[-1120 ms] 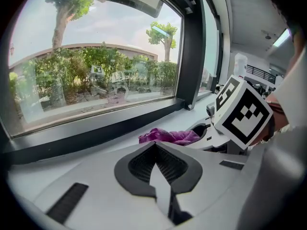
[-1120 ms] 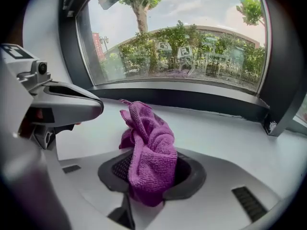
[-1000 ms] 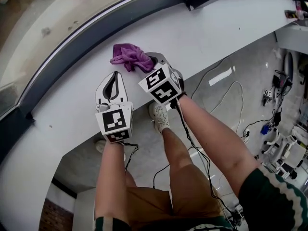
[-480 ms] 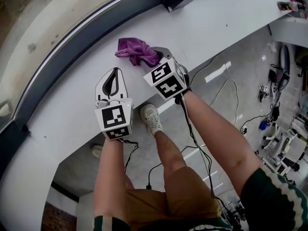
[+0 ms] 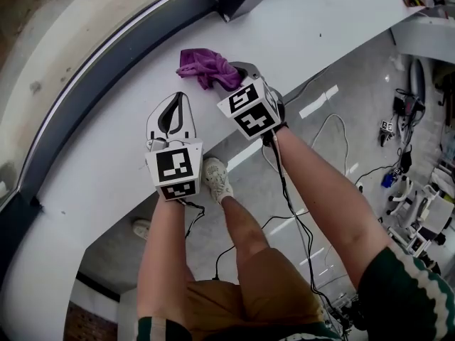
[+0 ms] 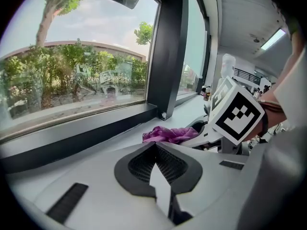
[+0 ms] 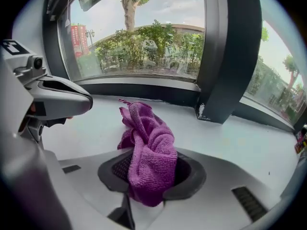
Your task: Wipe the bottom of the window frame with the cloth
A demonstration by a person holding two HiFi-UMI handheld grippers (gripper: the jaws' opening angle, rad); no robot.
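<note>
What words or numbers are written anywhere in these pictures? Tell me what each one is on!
No word or number here is clear enough to read.
Red signs outside the window: print too small and blurred to read.
Cube on the left gripper: black-and-white squares only, no letters.
Cube on the right gripper: the same, no letters.
Purple cloth: no label shows.

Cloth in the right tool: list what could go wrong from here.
1. The right tool pinches only a bunched fold of the cloth; dragging may pull it free.
2. The cloth sits on the white sill, short of the dark window frame; a stroke here would likely miss it.
</note>
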